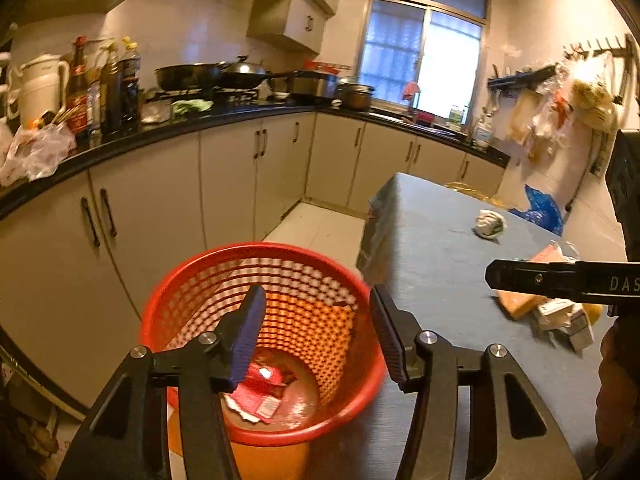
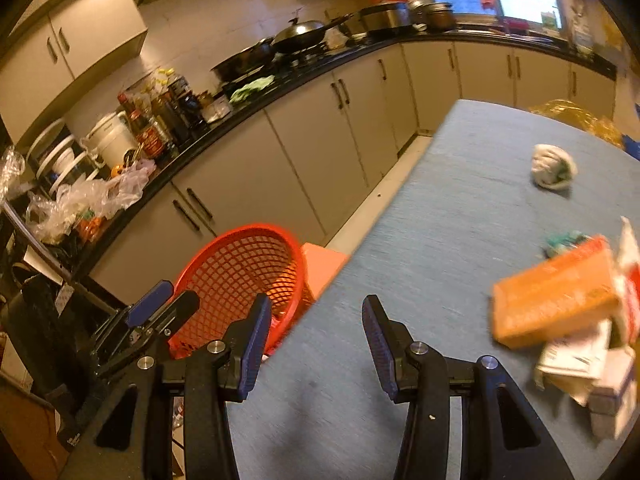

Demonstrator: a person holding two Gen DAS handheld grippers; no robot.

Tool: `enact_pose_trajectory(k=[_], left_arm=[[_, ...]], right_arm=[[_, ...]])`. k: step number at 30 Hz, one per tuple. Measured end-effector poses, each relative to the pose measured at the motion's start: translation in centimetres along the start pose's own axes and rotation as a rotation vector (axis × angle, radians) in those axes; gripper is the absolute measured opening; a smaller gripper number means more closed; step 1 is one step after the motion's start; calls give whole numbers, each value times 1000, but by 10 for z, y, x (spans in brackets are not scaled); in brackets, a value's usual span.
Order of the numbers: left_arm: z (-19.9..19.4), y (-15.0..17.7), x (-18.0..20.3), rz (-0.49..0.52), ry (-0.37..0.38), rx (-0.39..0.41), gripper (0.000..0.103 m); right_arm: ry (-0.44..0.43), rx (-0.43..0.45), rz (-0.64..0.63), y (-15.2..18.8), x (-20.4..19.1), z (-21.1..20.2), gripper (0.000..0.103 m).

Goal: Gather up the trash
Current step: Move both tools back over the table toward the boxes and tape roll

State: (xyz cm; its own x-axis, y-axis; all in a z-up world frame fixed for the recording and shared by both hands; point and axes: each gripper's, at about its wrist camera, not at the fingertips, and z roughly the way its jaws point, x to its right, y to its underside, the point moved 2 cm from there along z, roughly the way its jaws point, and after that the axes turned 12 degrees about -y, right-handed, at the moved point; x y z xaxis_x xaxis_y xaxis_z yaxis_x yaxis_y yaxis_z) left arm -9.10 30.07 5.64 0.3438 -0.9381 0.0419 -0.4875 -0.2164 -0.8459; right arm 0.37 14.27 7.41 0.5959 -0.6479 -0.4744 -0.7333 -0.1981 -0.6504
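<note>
Trash is split two ways here: red wrappers point(image 1: 260, 394) already lie in the red plastic mesh basket point(image 1: 224, 256), parked beside the blue-grey clothed table point(image 1: 432, 240) so drops are short. The left gripper point(image 1: 316, 336) is held over it, jaws released, nothing between. The right gripper point(image 2: 316, 344), spread and empty, is aimed across the table, near the orange carton pile point(image 2: 556, 296) and short of the crumpled white wad point(image 2: 552, 168), probably next.

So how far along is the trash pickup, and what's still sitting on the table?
Done: a red wrapper lies at the bottom of the red basket. In hand: nothing; the left gripper is open over the basket, the right gripper open above the table. Left: a crumpled paper ball, an orange box and some white cartons.
</note>
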Motion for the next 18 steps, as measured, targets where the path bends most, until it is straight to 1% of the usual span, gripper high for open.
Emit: enact_pose_trajectory(k=[3, 6, 9, 11, 14, 17, 18], left_arm=[[-6, -1, 22, 32, 25, 10, 57], [-12, -2, 48, 73, 53, 21, 58], [-16, -2, 70, 98, 81, 26, 59], [-17, -2, 86, 113, 102, 27, 60], [-20, -1, 108, 143, 128, 26, 62], [-23, 0, 130, 187, 152, 20, 66], [-23, 1, 137, 200, 155, 20, 66]], right_arm=[[31, 39, 26, 4, 16, -29, 51], [109, 99, 56, 11, 37, -66, 52], [217, 169, 109, 16, 63, -106, 61], [296, 217, 154, 22, 83, -133, 69], [428, 256, 227, 31, 116, -164, 70], [497, 263, 319, 39, 145, -179, 72], [503, 260, 344, 42, 153, -180, 72]])
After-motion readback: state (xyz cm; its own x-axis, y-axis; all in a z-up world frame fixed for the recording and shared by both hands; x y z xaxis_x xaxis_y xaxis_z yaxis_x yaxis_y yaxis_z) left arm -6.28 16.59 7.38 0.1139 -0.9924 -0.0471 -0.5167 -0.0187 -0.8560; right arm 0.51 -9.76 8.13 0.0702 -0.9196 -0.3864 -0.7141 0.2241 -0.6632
